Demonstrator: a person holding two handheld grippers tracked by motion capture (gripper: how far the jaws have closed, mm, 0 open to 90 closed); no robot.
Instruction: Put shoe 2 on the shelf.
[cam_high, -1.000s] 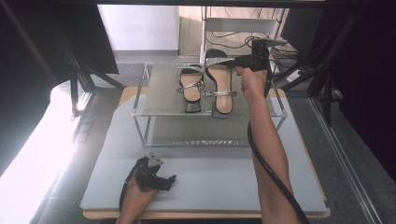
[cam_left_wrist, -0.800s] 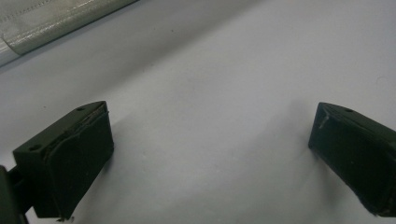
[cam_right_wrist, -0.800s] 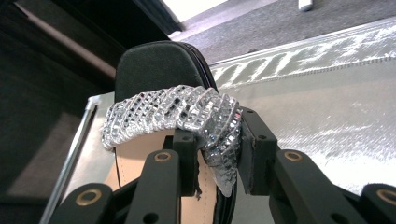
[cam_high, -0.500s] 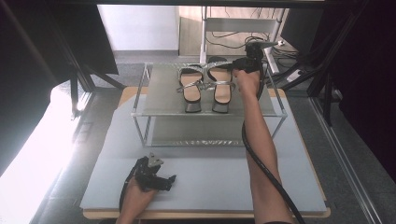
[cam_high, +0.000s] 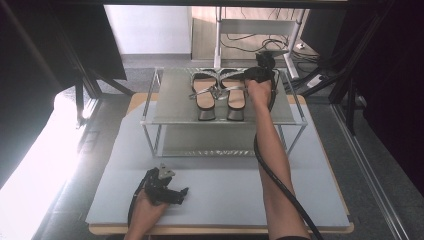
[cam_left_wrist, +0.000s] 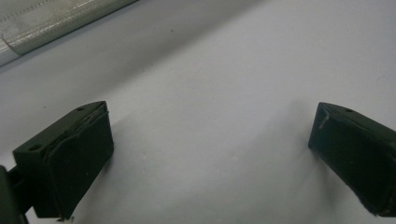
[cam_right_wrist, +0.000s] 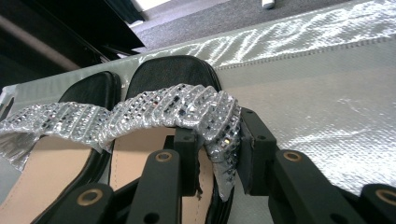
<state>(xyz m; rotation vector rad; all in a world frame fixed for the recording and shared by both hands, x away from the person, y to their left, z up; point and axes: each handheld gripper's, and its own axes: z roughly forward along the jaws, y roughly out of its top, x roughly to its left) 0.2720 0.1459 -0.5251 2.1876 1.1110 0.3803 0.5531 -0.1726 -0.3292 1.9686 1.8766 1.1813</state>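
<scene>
Right tongs (cam_right_wrist: 217, 156) clenched on the sequined strap (cam_right_wrist: 196, 109) of the right-hand sandal (cam_high: 236, 95), pinching the strap's outer end where it meets the sole. Sandal resting on the top shelf of the wire rack (cam_high: 172, 105), at about one o'clock from the shelf's middle, heel toward six o'clock, just beside its partner sandal (cam_high: 204, 95), which sits at its nine o'clock, straps near enough that touching cannot be ruled out.

Probably light: thin flat sole, short block heel, a single band over the toes. Strap soft and pliant, visibly folding between the pads in the right gripper view, so likely to let the sole hang and swing from a single pinch. Sequins possibly slick and liable to snag or shed under hard squeezing. Sole stiffer and a steadier place to grip, at the edge by the heel or the side of the footbed; strap hold fine for a short slide or lift, kept low and slow. Shelf's shiny woven liner likely to offer little friction.

Left tongs (cam_high: 167, 187) released, jaws wide apart and holding nothing, lying on the grey mat (cam_left_wrist: 224, 93) of the desk at about seven o'clock, well apart from the rack.
</scene>
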